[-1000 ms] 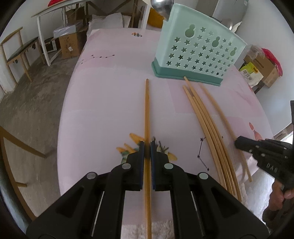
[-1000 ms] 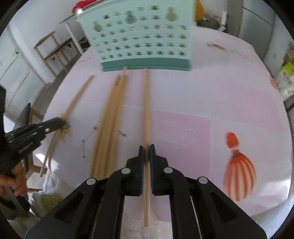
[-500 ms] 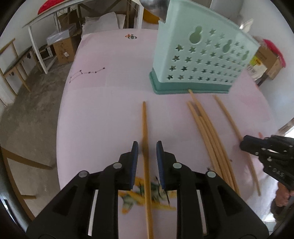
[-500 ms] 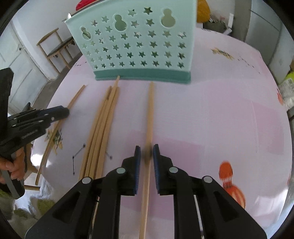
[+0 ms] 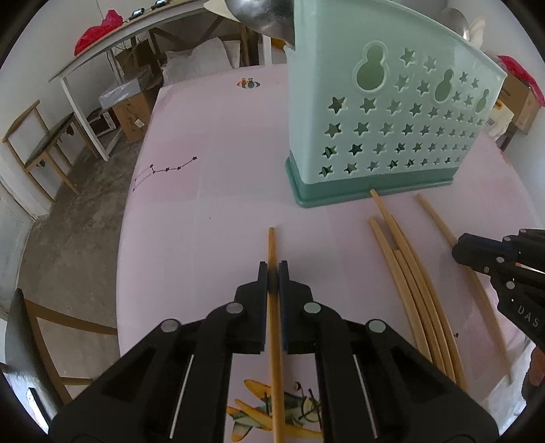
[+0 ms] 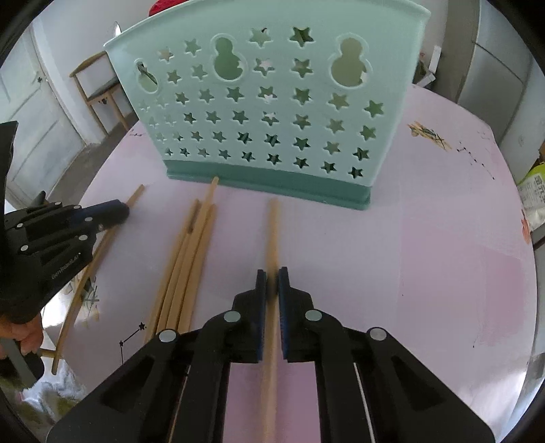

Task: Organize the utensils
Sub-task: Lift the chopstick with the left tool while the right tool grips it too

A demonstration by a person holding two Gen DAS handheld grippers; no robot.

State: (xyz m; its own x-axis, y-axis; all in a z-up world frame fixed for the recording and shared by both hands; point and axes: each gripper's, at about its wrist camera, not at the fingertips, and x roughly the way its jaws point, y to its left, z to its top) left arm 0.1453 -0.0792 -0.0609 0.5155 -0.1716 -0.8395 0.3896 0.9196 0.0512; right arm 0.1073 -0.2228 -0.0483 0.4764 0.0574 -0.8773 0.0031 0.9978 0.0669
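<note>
My left tool [image 5: 271, 274] sits at lower centre of its view, and its jaws have just been closing; they now pinch a darker chopstick [image 5: 272, 252] whose tip pokes out just ahead. My right tool [image 6: 271, 276] at lower centre of its own view has also just been closing, clamped on a paler chopstick [image 6: 272, 231] that points up-frame at the mint holder [image 6: 272, 112]. Left of it in that view, a loose bundle of chopsticks [image 6: 185, 259] lies on the pink table [image 6: 425, 255], one tip touching the holder's dark base. In the left view, the holder stands upper right, with a metal spoon bowl [image 5: 262, 15] above its rim.
</note>
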